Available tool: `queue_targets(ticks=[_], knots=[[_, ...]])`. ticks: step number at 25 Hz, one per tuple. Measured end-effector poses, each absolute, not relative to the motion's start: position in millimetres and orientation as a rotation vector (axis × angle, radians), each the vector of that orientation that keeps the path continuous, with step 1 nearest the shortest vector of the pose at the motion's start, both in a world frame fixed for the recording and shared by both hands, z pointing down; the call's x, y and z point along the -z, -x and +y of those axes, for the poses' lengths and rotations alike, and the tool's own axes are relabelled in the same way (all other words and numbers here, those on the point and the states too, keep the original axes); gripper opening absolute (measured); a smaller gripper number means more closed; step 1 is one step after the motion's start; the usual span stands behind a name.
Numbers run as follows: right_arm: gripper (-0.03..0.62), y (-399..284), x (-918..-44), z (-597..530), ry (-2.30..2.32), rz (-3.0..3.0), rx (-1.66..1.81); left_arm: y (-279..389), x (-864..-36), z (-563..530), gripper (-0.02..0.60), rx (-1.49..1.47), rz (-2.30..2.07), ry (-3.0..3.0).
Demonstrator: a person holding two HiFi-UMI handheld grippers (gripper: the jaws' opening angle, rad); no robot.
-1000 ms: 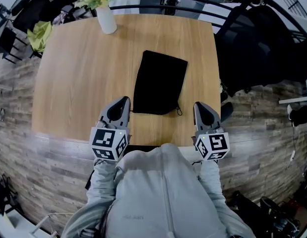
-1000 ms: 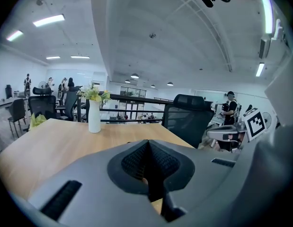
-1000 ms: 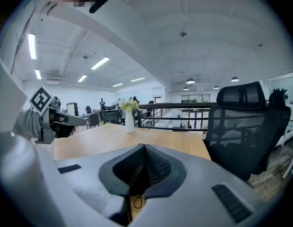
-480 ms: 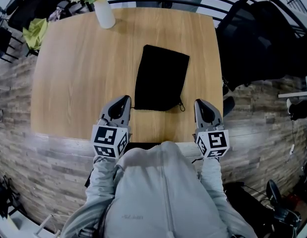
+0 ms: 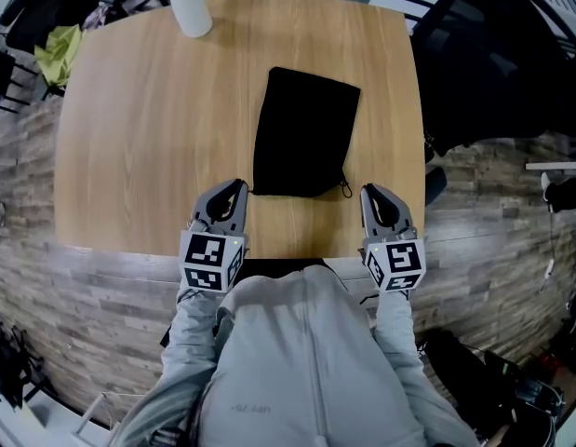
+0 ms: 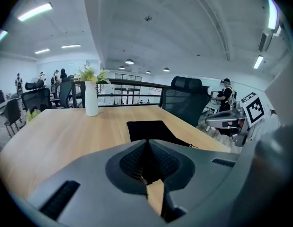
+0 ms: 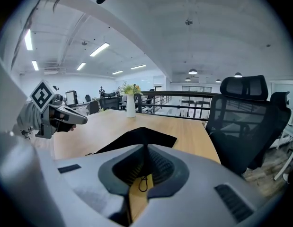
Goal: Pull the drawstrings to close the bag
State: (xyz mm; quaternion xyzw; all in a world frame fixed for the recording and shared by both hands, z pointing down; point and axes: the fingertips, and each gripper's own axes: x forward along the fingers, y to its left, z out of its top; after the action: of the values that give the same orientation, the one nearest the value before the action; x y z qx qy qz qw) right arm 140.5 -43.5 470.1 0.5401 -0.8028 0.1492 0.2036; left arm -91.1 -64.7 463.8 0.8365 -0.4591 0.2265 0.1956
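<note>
Left claw and right claw were both closed and empty, flanking the near end of the black bag, which lay flat on the tabletop. The drawstring lay ungripped, so the pull looked not yet started.

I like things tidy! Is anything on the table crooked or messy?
Only a little: the black bag lies slightly crooked to the table edges, with a drawstring loop poking out at its near right corner. Nothing is spilled.

Closed, seemingly empty gripper, bag beyond
</note>
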Motion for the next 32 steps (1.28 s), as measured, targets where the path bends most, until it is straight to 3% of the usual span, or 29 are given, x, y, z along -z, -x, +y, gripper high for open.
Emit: queue_targets(ticks=[7,9,12,17,32], knots=[[0.029,-139.4,-496.5,-39.1,-1.462,-2.221,-0.481,89.2,-503.0,-52.8,0.029,-0.761,-1.213,-2.324],[0.065,-137.7,-505.7,-37.1,-1.437,-2.214,-0.503,90.7,-515.8,-48.1,0.037,-0.813,-1.193,-2.317],[0.113,-136.7,-523.6,-33.5,-1.391,-2.188,-0.536,92.8,-534.9,-42.6,0.100,-0.880,-1.162,-2.306],[0.144,-133.5,-541.3,-32.2,-1.333,-2.150,-0.512,105.2,-562.7,-40.8,0.140,-1.004,-1.137,-2.280],[0.149,-133.2,-594.8,-27.9,-1.191,-2.036,-0.473,110.8,-615.6,-38.8,0.161,-1.261,-1.051,-2.290]])
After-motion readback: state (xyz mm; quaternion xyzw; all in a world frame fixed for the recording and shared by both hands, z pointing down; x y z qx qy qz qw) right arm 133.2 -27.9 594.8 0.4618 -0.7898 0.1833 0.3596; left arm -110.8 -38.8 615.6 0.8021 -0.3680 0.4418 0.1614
